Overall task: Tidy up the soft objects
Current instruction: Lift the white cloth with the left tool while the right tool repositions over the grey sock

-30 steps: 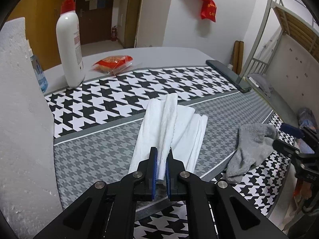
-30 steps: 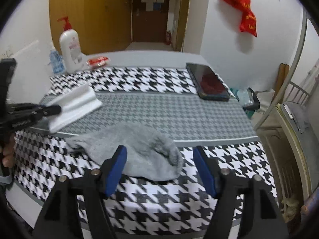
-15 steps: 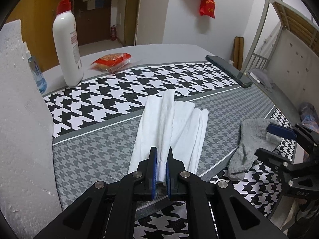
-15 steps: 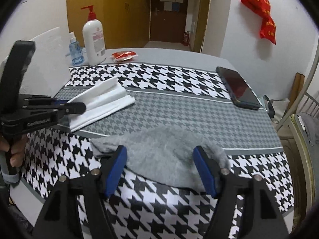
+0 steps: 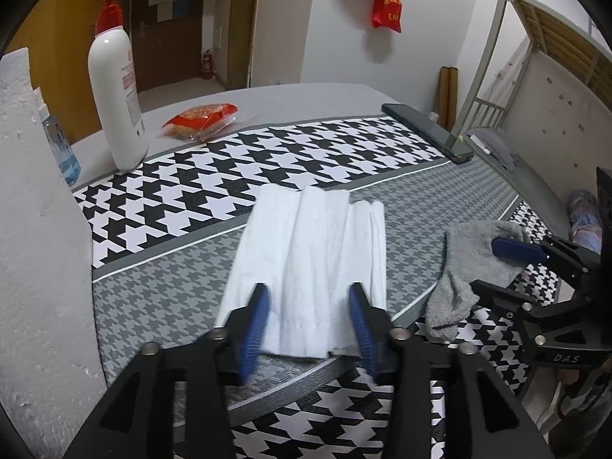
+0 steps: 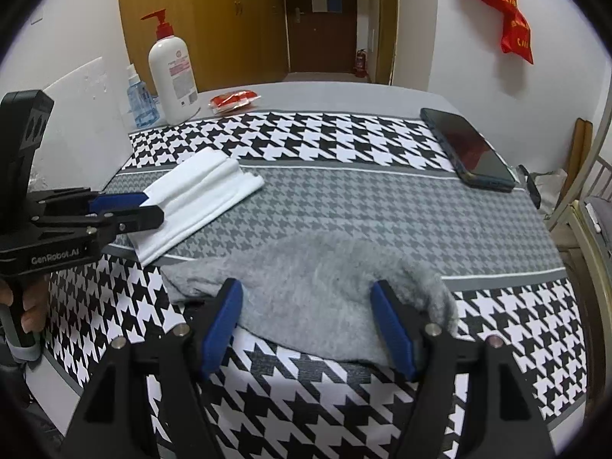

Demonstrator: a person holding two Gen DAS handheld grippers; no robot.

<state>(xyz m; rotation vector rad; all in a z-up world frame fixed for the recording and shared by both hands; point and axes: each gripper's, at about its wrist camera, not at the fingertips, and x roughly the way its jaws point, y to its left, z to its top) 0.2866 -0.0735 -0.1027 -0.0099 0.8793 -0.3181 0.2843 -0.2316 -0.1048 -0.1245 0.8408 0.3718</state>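
A folded white towel [image 5: 310,252] lies flat on the grey band of the houndstooth cloth [image 5: 172,267]. My left gripper [image 5: 310,306] is over the towel's near end. Its jaws are opening and stand on either side of the towel, pads off the fabric. The right wrist view shows that towel [image 6: 199,199] with the left gripper [image 6: 126,210] at its near end. A crumpled grey sock [image 6: 325,290] lies near the table's front edge. My right gripper [image 6: 306,294] is open, with its blue pads on either side of the sock and not pressing it. From the left wrist view, the sock [image 5: 463,264] and right gripper [image 5: 484,266] appear at the right.
A white pump bottle [image 5: 114,95], a small blue bottle [image 6: 139,99] and a red snack packet [image 5: 202,118] stand at the back left. A dark phone [image 6: 470,153] lies at the back right. A white foam block [image 5: 34,229] lines the left side. A metal bed frame [image 5: 482,76] stands beyond the table.
The left jaws, shut on the towel's raised fold before, have spread apart and the fold has dropped flat. The right gripper has come lower and closer over the grey sock.
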